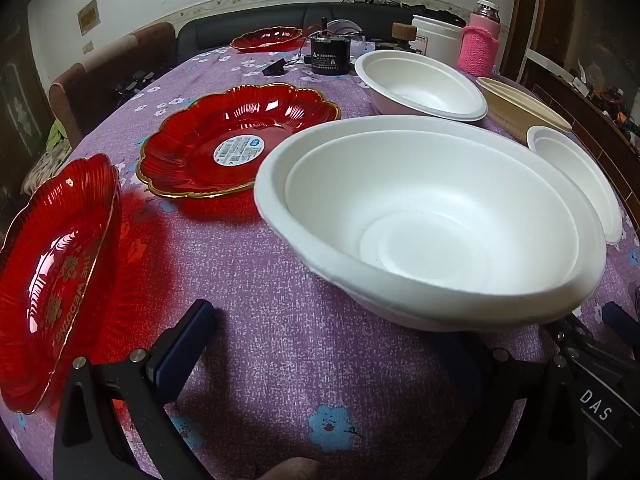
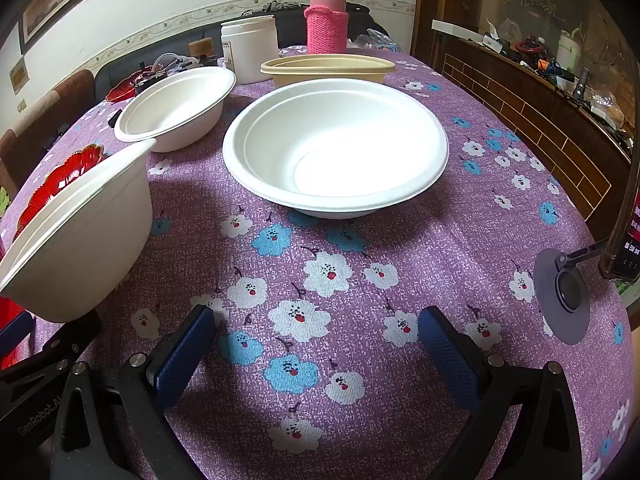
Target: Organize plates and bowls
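Note:
A big white bowl (image 1: 432,216) sits in front of my left gripper (image 1: 320,340); it hides the right finger, and the left finger (image 1: 188,332) stands wide apart, so the gripper is open. The same bowl shows at the left in the right wrist view (image 2: 80,232). Two red gold-rimmed plates lie left: one near and tilted (image 1: 56,280), one flat with a sticker (image 1: 236,140). A third red plate (image 1: 266,38) is far back. My right gripper (image 2: 316,332) is open and empty above the cloth. Two more white bowls (image 2: 336,144) (image 2: 176,104) stand ahead of it.
The table wears a purple flowered cloth (image 2: 320,280). At the back stand a beige oval container (image 2: 328,68), a white jar (image 2: 250,48), a pink knitted flask (image 2: 326,20) and a black device (image 1: 330,54). A phone stand (image 2: 564,296) is at the right edge.

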`<action>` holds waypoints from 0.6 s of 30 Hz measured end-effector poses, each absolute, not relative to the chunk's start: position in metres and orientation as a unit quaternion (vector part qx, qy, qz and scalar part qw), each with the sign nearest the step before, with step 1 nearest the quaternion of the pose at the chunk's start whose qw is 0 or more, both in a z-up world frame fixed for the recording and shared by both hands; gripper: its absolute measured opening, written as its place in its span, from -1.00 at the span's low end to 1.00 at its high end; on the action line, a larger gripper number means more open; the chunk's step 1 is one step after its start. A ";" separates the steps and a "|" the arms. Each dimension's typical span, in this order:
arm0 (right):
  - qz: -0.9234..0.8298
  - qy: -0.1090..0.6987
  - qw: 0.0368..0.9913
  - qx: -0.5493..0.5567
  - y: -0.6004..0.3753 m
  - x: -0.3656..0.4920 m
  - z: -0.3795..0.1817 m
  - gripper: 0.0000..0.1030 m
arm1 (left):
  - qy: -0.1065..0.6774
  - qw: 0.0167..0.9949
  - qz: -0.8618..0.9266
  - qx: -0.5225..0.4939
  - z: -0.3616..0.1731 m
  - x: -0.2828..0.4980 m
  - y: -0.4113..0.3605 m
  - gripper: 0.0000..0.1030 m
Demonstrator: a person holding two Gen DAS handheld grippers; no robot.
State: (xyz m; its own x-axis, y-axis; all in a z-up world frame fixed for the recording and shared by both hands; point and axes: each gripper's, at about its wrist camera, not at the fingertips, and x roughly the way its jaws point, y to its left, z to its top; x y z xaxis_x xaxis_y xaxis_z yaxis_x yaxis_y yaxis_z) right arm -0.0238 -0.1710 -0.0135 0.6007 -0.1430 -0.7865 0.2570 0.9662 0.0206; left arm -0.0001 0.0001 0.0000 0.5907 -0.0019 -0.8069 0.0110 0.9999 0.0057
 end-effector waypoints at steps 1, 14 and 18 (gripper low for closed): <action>-0.112 0.432 0.892 0.066 -0.171 -0.024 -0.013 0.98 | 0.453 0.891 -0.003 0.006 0.000 0.000 0.000 1.00; -0.114 0.433 0.892 0.066 -0.171 -0.024 -0.014 0.98 | 0.477 0.879 0.002 0.008 0.004 -0.006 0.000 1.00; -0.114 0.433 0.892 0.066 -0.171 -0.024 -0.014 0.98 | 0.467 0.884 0.015 0.005 0.001 -0.017 0.000 1.00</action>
State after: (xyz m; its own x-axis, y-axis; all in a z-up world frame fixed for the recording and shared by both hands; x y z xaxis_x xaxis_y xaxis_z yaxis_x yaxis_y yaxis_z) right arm -0.0236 -0.1712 -0.0136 0.5992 -0.1465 -0.7871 0.2603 0.9654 0.0185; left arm -0.0174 -0.0004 0.0013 0.5641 0.0317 -0.8251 -0.0216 0.9995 0.0236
